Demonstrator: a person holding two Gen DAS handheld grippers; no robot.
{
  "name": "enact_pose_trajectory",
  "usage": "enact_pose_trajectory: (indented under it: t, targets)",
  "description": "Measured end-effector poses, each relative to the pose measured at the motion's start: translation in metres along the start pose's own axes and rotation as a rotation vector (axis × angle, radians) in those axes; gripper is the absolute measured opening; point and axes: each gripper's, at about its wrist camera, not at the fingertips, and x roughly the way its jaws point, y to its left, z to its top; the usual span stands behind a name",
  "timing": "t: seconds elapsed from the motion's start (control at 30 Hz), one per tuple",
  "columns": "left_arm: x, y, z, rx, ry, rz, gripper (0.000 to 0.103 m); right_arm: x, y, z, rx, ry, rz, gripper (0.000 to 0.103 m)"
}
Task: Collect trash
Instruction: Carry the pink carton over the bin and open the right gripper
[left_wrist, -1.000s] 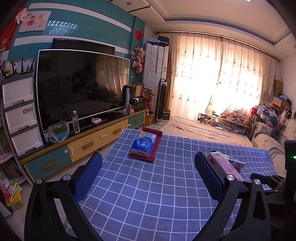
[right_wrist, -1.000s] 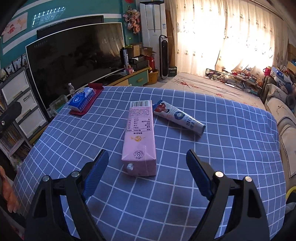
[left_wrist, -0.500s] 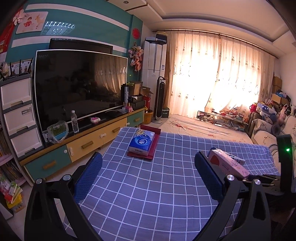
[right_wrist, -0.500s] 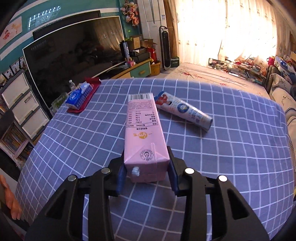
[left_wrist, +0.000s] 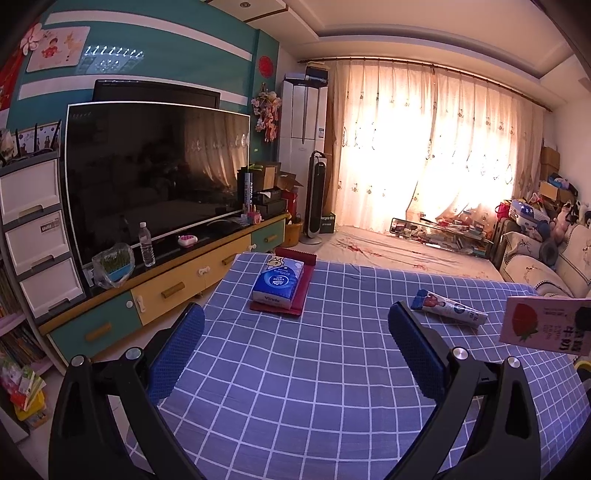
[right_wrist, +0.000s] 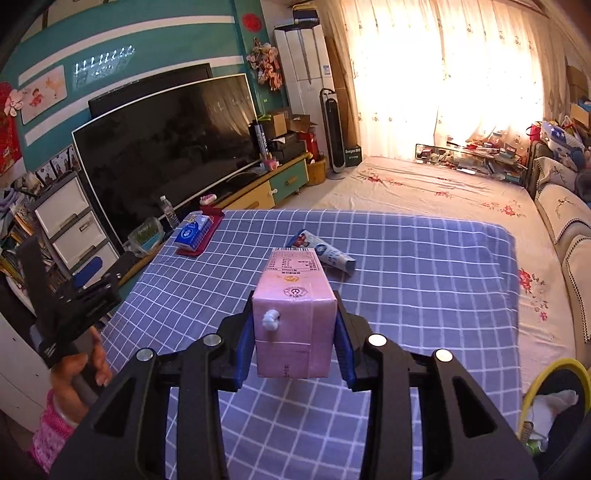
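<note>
Left wrist view: one left gripper (left_wrist: 295, 354) is hovering over the checked tablecloth (left_wrist: 314, 398), its two blue pads spread wide with nothing between them. One tube (left_wrist: 448, 312) is lying on the cloth at about 1 o'clock from the gripper, just beyond the right pad. One pink milk carton (left_wrist: 543, 325) is showing at 3 o'clock, off the cloth at the frame edge. One tissue pack (left_wrist: 277, 282) is sitting on one red tray (left_wrist: 304, 291) at 12 o'clock.

Right wrist view: one right gripper (right_wrist: 294, 343) is clamping the single milk carton (right_wrist: 293, 314) between its two pads, the carton lying lengthwise along the fingers and clear of the cloth. The tube (right_wrist: 325, 252) is lying at 12 o'clock, just beyond the carton. One yellow-rimmed bin (right_wrist: 546, 373) is showing at 4 o'clock. The left gripper (right_wrist: 85, 280), its handle held in a hand (right_wrist: 79, 373), is appearing at 9 o'clock.
</note>
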Motion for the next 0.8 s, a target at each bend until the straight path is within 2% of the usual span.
enact_pose_trajectory:
  t: [0.1,0.23,0.6,0.8]
  targets:
    - [0.000,-0.001,-0.001,0.006,0.003,-0.004,0.098,-0.026,-0.015,-0.009,0.023,-0.018,-0.015,0.036]
    - [0.000,-0.004,-0.001,0.016,0.003,-0.010,0.098,-0.055,-0.046,-0.024,0.080,-0.042,-0.085,0.036]
    - [0.003,-0.008,-0.005,0.040,0.010,-0.004,0.098,-0.126,-0.197,-0.095,0.347,-0.052,-0.454,0.036]
    - [0.006,-0.012,-0.007,0.060,0.017,0.002,0.098,-0.125,-0.252,-0.128,0.425,-0.021,-0.587,0.036]
